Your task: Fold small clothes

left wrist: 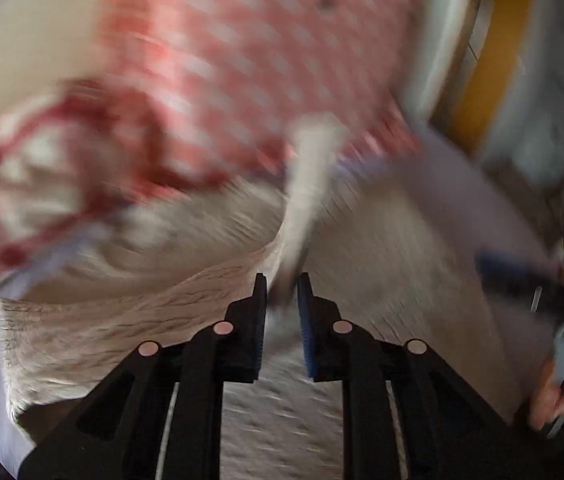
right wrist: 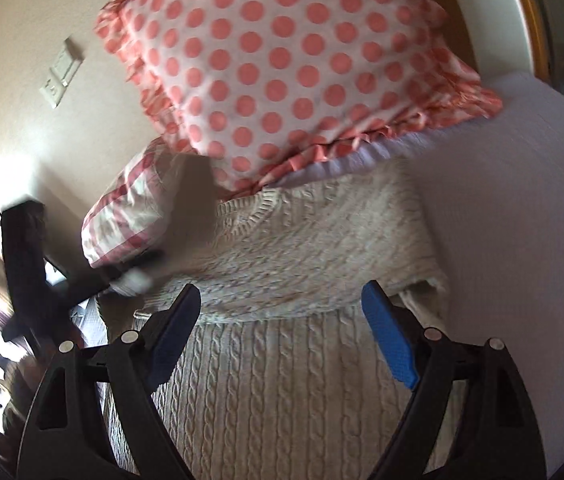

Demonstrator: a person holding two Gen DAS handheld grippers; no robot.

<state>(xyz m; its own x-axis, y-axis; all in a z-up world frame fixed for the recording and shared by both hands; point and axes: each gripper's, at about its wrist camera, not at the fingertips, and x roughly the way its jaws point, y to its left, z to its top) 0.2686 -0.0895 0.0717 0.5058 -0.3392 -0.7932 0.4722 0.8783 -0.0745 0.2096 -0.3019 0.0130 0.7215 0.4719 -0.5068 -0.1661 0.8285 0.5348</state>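
Cream cable-knit sweater [right wrist: 282,380] lying partly folded on my bed.

I see its upper part doubled over the lower body, ribbed neckline toward the pillows; a sleeve [left wrist: 306,200] rises, blurred, in my left view.

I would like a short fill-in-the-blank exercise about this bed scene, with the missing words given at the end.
1. The pillow is white with pink ____.
2. The cream sweater has a ____ knit pattern.
3. The right gripper has its fingers ____.
4. The left gripper pinches a strip of the ____.

Missing words: dots; cable; open; sweater
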